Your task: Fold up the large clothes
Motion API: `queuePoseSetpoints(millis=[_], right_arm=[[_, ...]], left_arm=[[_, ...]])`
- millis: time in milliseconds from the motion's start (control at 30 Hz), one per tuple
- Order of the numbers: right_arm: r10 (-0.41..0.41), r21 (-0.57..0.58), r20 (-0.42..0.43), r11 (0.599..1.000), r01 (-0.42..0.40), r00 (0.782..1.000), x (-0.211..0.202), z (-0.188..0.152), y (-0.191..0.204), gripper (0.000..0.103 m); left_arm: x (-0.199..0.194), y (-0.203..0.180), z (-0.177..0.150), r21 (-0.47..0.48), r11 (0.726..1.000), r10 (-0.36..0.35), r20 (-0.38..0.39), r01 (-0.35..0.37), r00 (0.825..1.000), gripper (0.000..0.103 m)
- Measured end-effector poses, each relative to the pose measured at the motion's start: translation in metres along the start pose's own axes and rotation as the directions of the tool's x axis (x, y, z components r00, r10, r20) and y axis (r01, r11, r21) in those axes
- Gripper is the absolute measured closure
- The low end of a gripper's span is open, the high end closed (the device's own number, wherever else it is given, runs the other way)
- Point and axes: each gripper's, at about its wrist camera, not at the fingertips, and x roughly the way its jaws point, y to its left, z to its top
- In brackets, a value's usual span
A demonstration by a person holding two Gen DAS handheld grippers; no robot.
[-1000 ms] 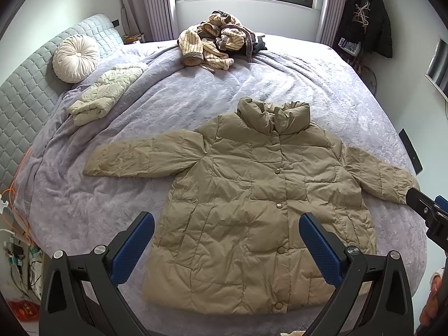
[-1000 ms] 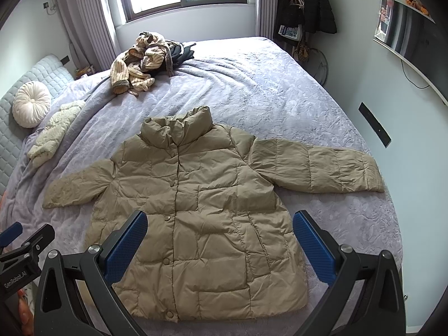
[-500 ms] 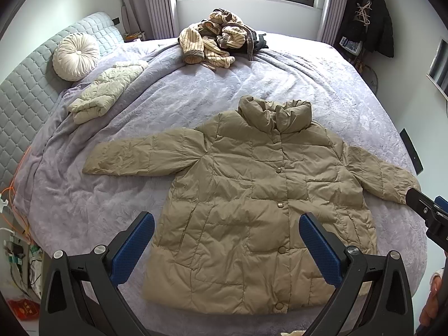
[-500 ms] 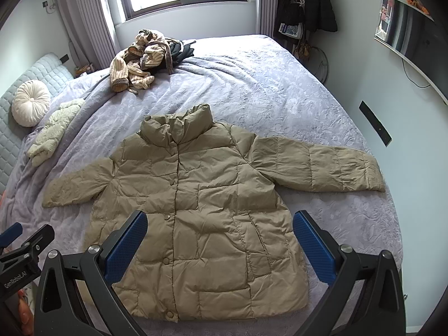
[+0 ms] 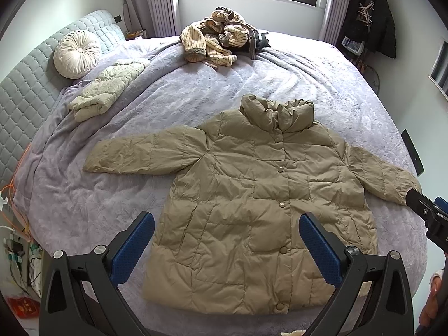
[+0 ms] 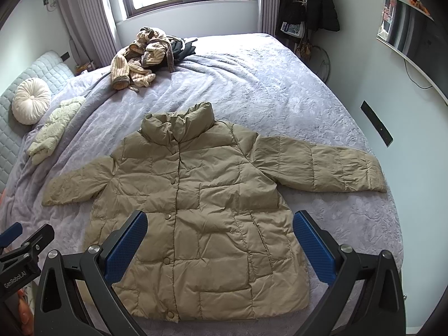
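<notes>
A khaki puffer jacket (image 5: 252, 196) (image 6: 201, 212) lies flat and buttoned on the purple bedspread (image 5: 173, 103), collar away from me, both sleeves spread out sideways. My left gripper (image 5: 226, 240) hovers open above the jacket's lower hem, blue pads wide apart, nothing between them. My right gripper (image 6: 219, 238) is open too, held above the lower body of the jacket. In the left wrist view the right gripper's tip shows at the far right by the right cuff (image 5: 403, 184). The left sleeve (image 5: 140, 154) reaches toward the headboard side.
A folded cream quilted garment (image 5: 109, 89) and a round cushion (image 5: 77, 54) lie near the padded headboard (image 5: 25, 92). A heap of striped clothes (image 5: 221, 39) sits at the far edge under the window. Dark coats (image 6: 308, 2) hang at the right wall. Cables lie on the floor at left.
Both views have shifted only slightly; the jacket lies as before and both grippers stay open above its hem.
</notes>
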Motion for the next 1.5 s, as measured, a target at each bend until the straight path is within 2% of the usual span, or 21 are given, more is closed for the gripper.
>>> queuePoseSetpoints(millis=[1500], right_arm=[[-0.004, -0.001, -0.009, 1.0, 0.004, 1.0, 0.0028, 0.001, 0.0064, 0.0]], left_arm=[[0.0013, 0.0071, -0.006, -0.003, 1.0, -0.003, -0.006, 0.003, 1.0, 0.0]])
